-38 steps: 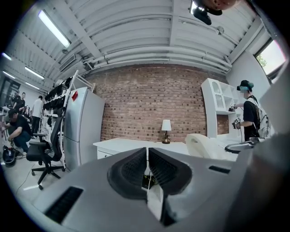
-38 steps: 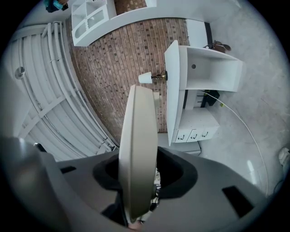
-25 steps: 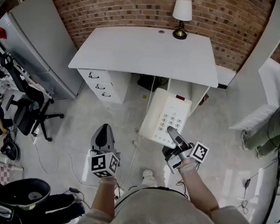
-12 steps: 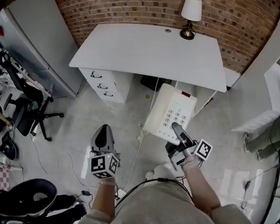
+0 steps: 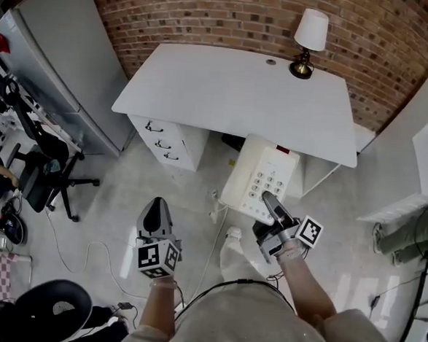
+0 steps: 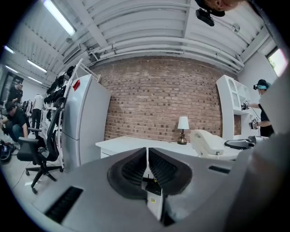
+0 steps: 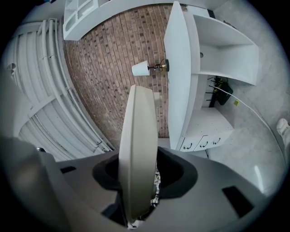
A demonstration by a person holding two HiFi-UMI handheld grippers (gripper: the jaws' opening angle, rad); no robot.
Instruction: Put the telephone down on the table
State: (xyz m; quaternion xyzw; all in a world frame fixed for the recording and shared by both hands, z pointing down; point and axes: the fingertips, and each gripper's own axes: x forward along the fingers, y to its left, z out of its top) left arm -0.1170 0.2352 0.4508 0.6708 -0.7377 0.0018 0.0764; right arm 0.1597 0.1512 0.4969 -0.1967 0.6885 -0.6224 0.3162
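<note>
A cream push-button telephone hangs in the air just in front of the white table, above the floor. My right gripper is shut on its near edge; in the right gripper view the telephone stands edge-on between the jaws. My left gripper is lower left of it, over the floor, shut with nothing in it. The left gripper view shows its jaws closed together, with the telephone off to the right and the table ahead.
A lamp stands at the table's far right corner. Drawers sit under the table's left side. A grey cabinet and an office chair are at left. A cable trails across the floor. White shelving is at right.
Both grippers and the telephone have come nearer the table; the table now fills more of the head view and the telephone overlaps its front edge.
</note>
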